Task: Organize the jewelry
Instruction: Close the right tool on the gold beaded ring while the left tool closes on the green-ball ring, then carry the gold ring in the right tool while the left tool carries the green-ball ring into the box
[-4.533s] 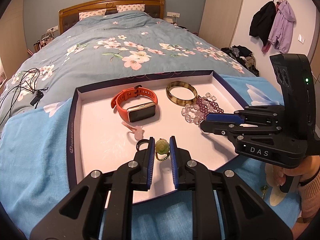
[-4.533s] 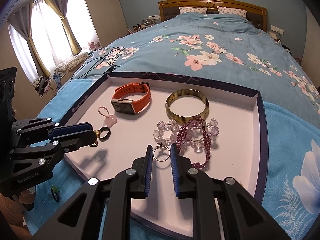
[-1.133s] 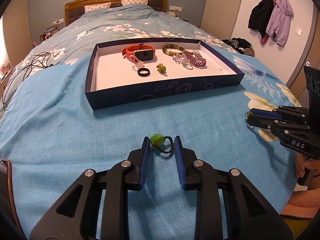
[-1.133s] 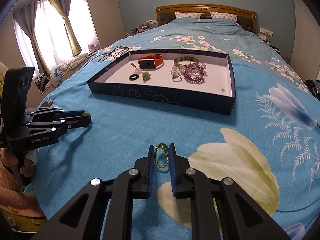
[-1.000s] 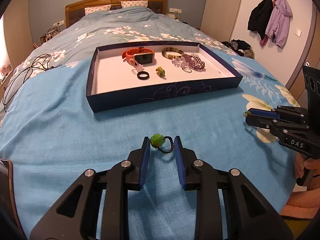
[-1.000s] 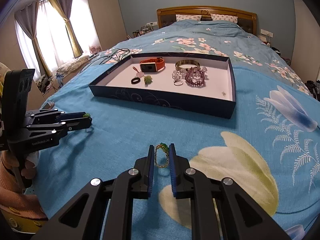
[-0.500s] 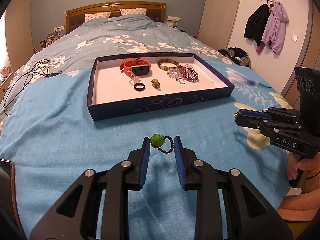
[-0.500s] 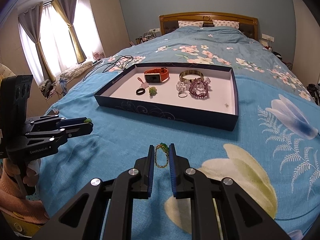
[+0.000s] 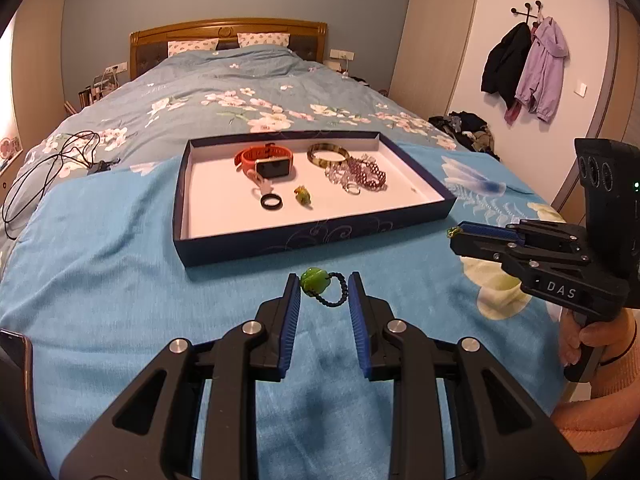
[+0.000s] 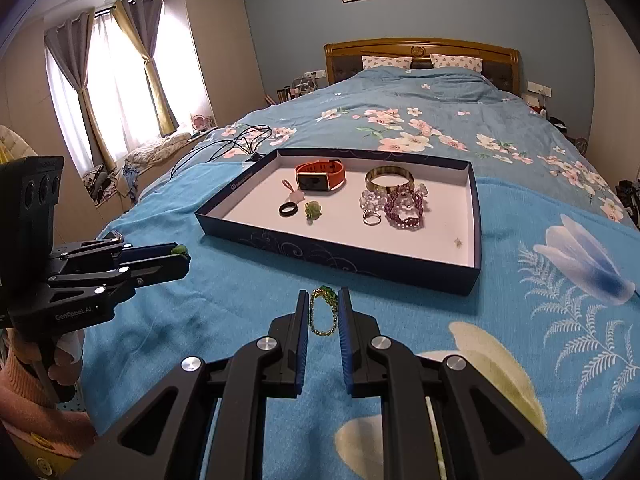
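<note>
My left gripper (image 9: pixel 325 286) is shut on a black beaded ring with a green stone (image 9: pixel 315 281), held above the blue blanket in front of the tray. My right gripper (image 10: pixel 325 305) is shut on a gold-green beaded ring (image 10: pixel 322 311), also in front of the tray. The dark blue tray (image 9: pixel 304 240) with a white floor holds an orange watch (image 9: pixel 266 162), a brown bangle (image 9: pixel 327 153), purple and clear bead bracelets (image 9: pixel 362 174), a black ring (image 9: pixel 271 202), a green charm (image 9: pixel 302 195) and a silver ring (image 10: pixel 371 218).
The tray lies on a blue blanket (image 9: pixel 100 264) over a floral bed. Black cables (image 9: pixel 44 168) lie at the left. A phone's edge (image 9: pixel 16 352) shows at the near left. Coats (image 9: pixel 524 68) hang on the right wall.
Both grippers have drawn back from the tray and risen, each with a ring in it taken from the blanket. The tray now looks smaller and farther.
</note>
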